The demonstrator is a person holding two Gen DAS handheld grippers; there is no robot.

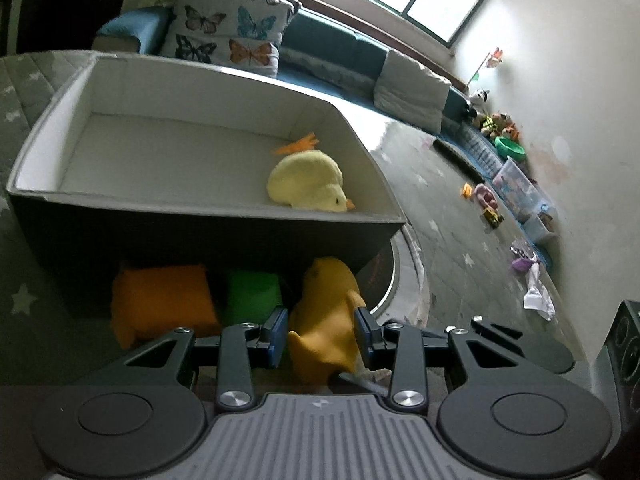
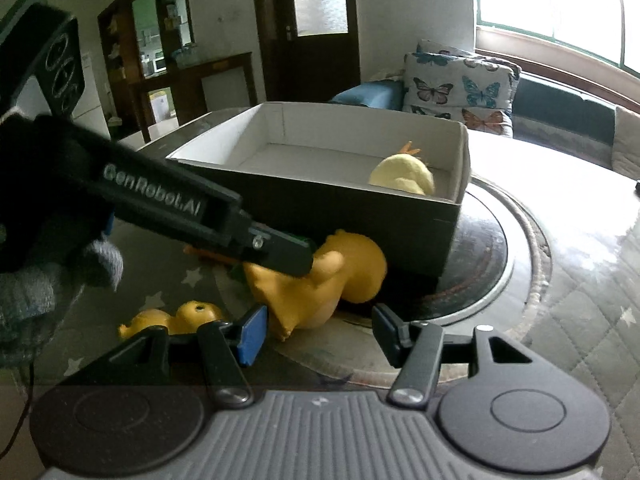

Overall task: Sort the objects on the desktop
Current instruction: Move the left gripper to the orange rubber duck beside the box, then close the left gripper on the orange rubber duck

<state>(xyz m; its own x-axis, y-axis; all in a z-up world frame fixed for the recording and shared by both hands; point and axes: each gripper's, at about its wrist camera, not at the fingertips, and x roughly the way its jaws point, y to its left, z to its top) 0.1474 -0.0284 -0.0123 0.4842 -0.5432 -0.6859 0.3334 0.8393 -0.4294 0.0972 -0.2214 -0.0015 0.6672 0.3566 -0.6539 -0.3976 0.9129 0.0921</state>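
Note:
A large orange-yellow duck toy lies on the table against the dark front wall of an open cardboard box. My left gripper has its jaws around the duck's body, touching both sides. In the right wrist view the same duck lies in front of the box, with the left gripper's finger on it. My right gripper is open and empty just before the duck. A pale yellow plush chick lies inside the box, also visible in the right wrist view.
An orange block and a green block lie against the box front. A small yellow duck lies at the left of my right gripper. A sofa with a butterfly cushion stands behind. Toys lie scattered on the floor.

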